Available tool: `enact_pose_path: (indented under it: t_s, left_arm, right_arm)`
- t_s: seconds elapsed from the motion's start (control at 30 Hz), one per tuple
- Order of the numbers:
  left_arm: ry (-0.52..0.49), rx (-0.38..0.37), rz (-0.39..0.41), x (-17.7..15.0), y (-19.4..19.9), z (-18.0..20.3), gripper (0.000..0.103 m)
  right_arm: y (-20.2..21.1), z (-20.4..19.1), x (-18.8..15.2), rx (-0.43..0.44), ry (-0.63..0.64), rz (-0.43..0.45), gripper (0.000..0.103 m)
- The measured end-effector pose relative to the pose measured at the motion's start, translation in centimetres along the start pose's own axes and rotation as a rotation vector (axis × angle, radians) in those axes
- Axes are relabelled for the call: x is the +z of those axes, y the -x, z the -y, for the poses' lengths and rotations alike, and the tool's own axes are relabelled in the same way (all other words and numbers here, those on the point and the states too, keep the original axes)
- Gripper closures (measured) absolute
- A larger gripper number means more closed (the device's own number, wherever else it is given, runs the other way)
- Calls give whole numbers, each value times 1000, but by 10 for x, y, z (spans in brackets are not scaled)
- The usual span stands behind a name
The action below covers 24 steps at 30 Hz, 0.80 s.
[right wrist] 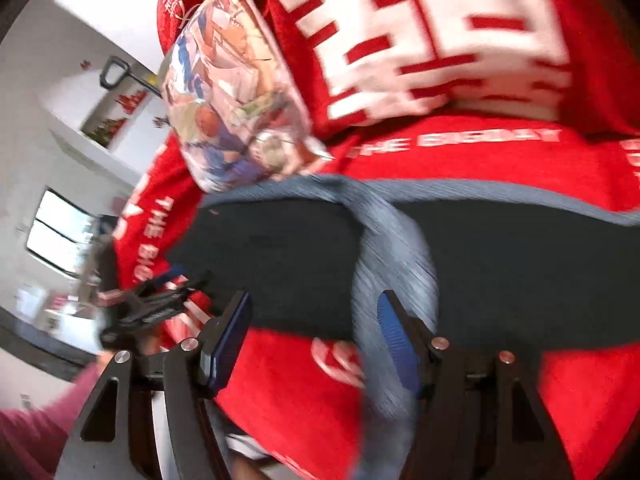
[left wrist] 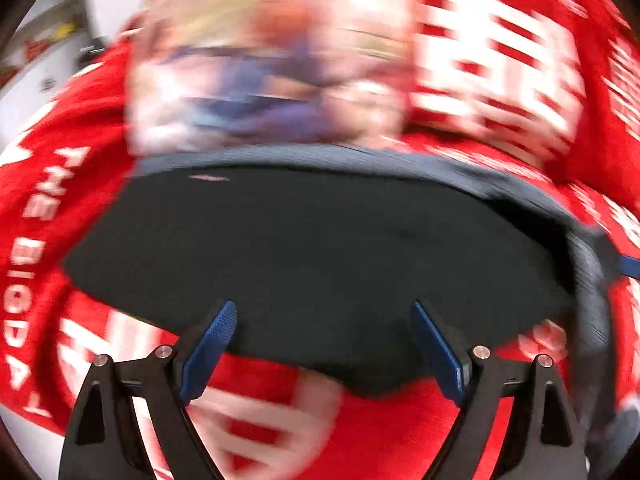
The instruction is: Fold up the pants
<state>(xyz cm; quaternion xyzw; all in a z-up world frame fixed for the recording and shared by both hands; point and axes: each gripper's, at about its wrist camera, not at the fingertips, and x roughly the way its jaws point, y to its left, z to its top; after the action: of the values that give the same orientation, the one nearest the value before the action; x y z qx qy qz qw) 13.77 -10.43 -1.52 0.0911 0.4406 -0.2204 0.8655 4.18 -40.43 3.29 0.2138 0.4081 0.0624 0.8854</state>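
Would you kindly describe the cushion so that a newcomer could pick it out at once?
Start from the big red blanket with white lettering that covers the whole surface. Beyond the far edge of the dark pants lies a square cushion. It alone carries a many-coloured cartoon print, mostly pale with blue patches, unlike the red-and-white cloth around it.

From each wrist we look down past our fingers, close over the dark pants (left wrist: 320,248) on the red blanket (right wrist: 460,168); both views share them.
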Motion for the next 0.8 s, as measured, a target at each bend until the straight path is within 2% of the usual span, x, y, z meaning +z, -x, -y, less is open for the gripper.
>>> enact_pose_path:
  t_s: [0.1, 0.23, 0.3, 0.4, 0.5, 0.63, 0.73, 0.77, 0.8]
  left_arm:
    - [-51, -157, -45, -18, 2, 61, 14]
    - [-100, -288, -114, -34, -1, 126, 14]
    - [-117, -348, -155, -43, -5, 154, 14]
    - [-127, -376, -199, -48, -15, 183, 14]
    - [-127, -387, -231, -50, -21, 203, 14]
    - [-154, -358, -219, -49, -25, 216, 14]
    - [-154, -348, -221, -49, -28, 214, 14]
    - [-157, -345, -222, -49, -28, 215, 14]
    - [-162, -339, -220, -49, -29, 217, 14]
  right_arm:
    - [27, -2, -52, -130, 71, -13, 34]
    - [44, -12, -128, -253, 185, -51, 34]
    - [43, -20, -153, -294, 249, -64, 34]
    - [35, -35, -185, -343, 355, -74, 34]
    - [24, -50, -201, -369, 462, -60, 34]
    - [0, -68, -218, -456, 638, -51, 34]
    - [-17, -70, -224, -532, 723, -31, 34]
    - [-23, -68, -225, -547, 737, -28, 38]
    - [-26, -66, -224, -552, 740, -26, 71]
